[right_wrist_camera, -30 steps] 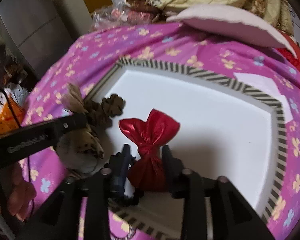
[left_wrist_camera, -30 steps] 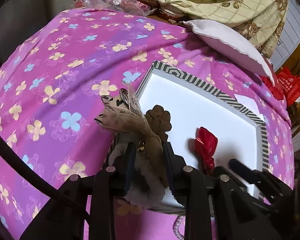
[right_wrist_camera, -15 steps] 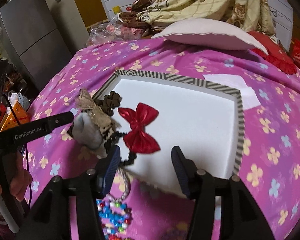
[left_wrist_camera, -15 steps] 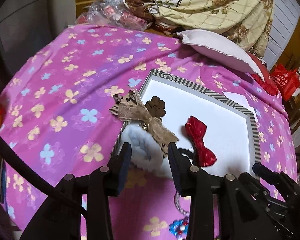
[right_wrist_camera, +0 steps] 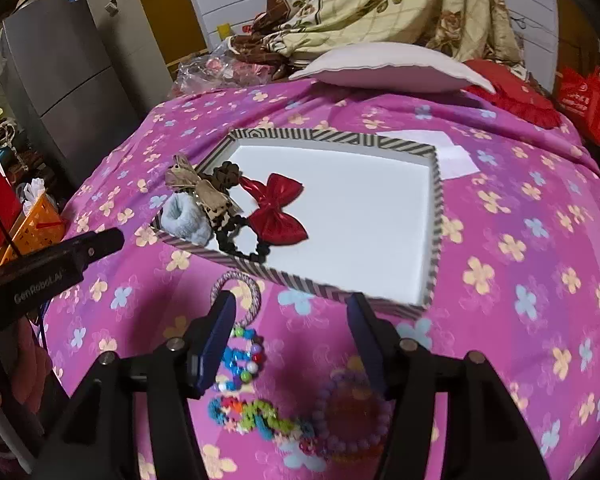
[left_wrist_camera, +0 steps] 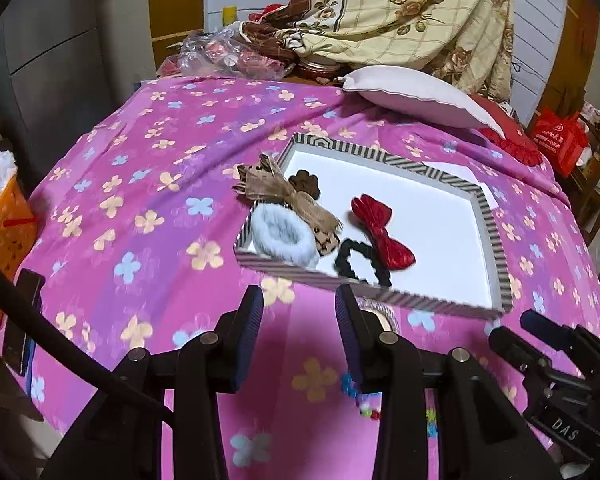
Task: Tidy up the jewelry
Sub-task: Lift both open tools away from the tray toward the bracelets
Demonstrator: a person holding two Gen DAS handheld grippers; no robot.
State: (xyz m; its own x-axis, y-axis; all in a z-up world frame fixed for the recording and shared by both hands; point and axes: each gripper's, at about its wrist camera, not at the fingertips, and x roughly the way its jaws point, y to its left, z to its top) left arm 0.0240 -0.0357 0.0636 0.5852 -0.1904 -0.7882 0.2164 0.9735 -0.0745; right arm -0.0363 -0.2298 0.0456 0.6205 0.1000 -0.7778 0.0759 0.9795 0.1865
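A: Pink floral bedspread fills both views; striped tray w/ white floor sits mid-frame; pillow and beige quilt up top.

B: Tray contents? Left cam: fluffy pale scrunchie w/ tan bow at tray's left corner, bow tip hanging over the rim; red bow on black hair tie just right of it.

A: Same in right cam; scrunchie, red bow; plus stuff the left cam barely catches: pink-white cord loop, bright bead strands, purple bead bracelet, all on the spread in lower centre, outside the tray.

B: Left gripper: fingers spread wide, holding nothing, lower centre, short of the tray's near rim.

A: Right gripper: also wide apart, nothing between; beads below it.

B: Left cam only: phone at lower left edge.
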